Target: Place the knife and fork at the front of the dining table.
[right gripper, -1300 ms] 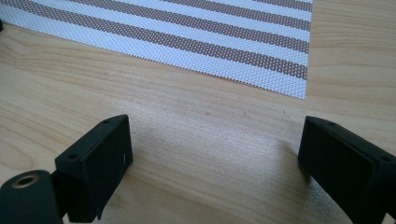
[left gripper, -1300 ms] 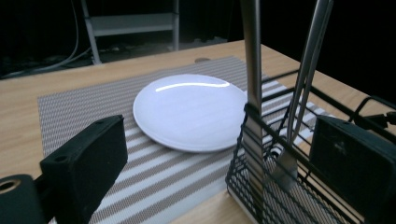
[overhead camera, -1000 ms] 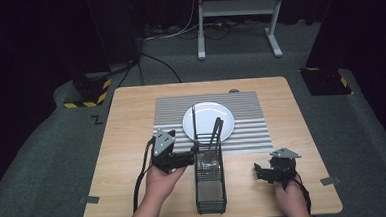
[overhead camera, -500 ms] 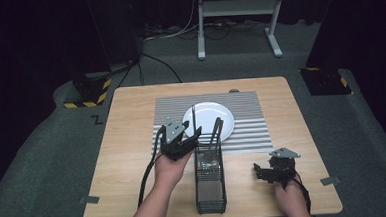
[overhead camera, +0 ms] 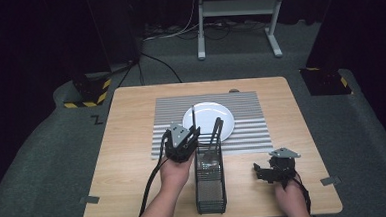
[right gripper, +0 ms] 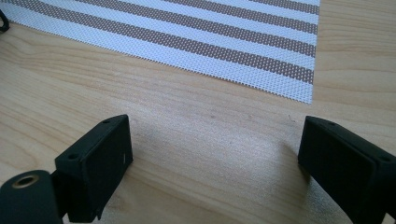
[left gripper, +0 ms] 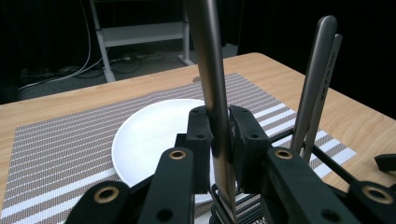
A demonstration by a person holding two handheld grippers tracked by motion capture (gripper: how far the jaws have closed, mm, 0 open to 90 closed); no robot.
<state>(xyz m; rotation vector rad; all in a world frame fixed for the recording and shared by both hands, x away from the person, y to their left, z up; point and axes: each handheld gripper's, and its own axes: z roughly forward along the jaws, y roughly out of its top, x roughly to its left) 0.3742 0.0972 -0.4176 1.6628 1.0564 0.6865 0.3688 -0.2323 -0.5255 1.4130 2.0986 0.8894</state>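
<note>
The left claw has just been closing and is now clamped on a utensil handle, gripped low so it can probably be drawn from the wire caddy beneath. The handle's long axis is held near upright, pointing up above the claw. The right claw is kept apart, empty, over the desk.
</note>
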